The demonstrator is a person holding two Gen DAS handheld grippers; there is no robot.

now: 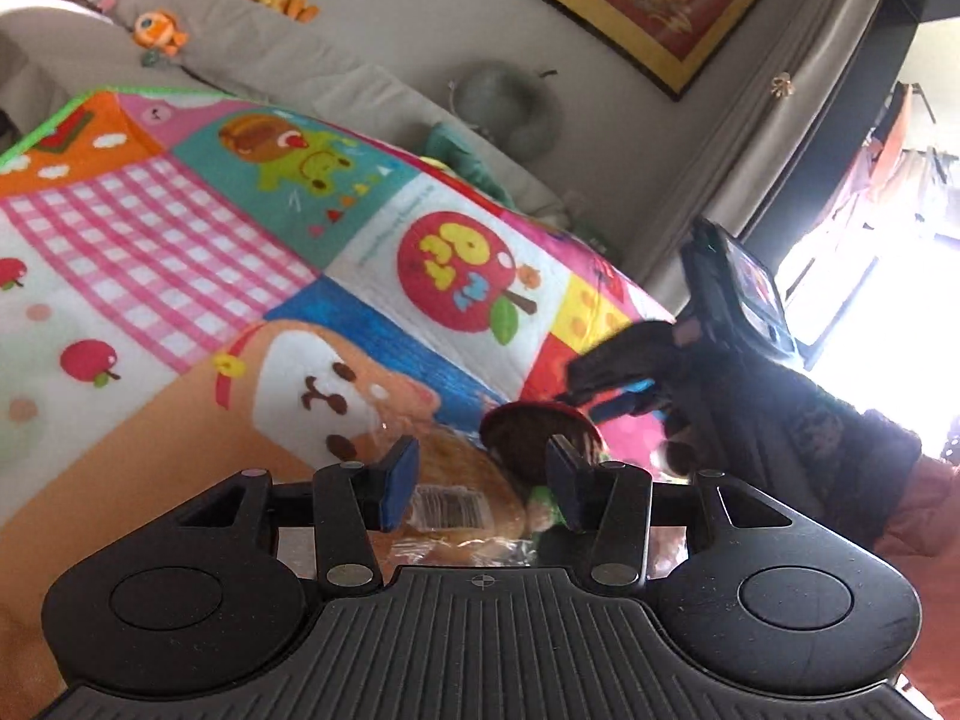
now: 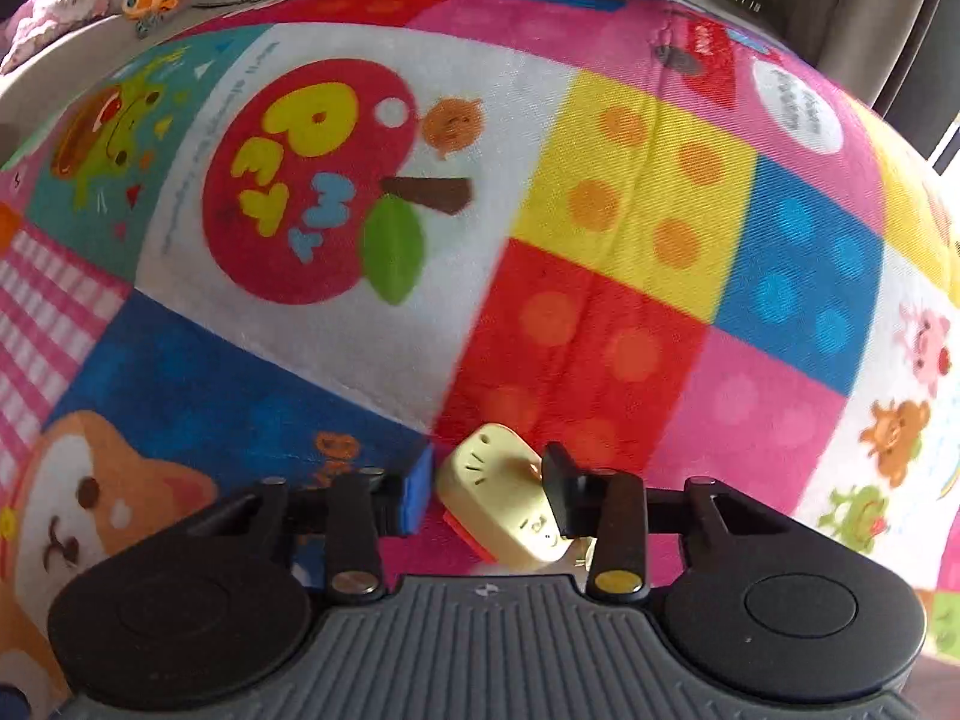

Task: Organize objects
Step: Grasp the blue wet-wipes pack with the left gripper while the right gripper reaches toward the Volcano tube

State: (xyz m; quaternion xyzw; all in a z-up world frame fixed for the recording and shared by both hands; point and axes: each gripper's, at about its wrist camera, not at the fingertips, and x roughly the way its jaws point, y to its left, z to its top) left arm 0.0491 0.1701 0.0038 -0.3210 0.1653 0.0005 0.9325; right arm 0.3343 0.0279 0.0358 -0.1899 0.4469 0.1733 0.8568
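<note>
In the left wrist view, your left gripper (image 1: pixel 480 483) hangs over the colourful patchwork play blanket (image 1: pixel 198 252), below the red apple picture (image 1: pixel 459 270) printed on it. Its jaws are partly spread, and a clear plastic packet with a golden bun and a barcode label (image 1: pixel 462 495) lies between the blue pads; whether the pads press on it or only stand beside it, you cannot tell here. Just right of the bun, a round dark brown toy with a red rim (image 1: pixel 531 429) sits below the apple picture. To the lower right of the apple picture, your gloved right hand (image 1: pixel 798 420) holds the right gripper (image 1: pixel 600 384), which is blurred and reaches to the brown toy. Far above the apple picture, an orange plush fish (image 1: pixel 157 30) rests on a grey sofa (image 1: pixel 360 30).

In the right wrist view, your right gripper (image 2: pixel 489 489) is over the same blanket, below the apple picture (image 2: pixel 312 180). Between its fingers lies a small cream block toy with an orange underside (image 2: pixel 504 498). The black right finger (image 2: pixel 561 495) touches the block; the blue left pad (image 2: pixel 417 498) stands just beside it with a narrow gap, so the jaws are not yet pinching it.
</note>
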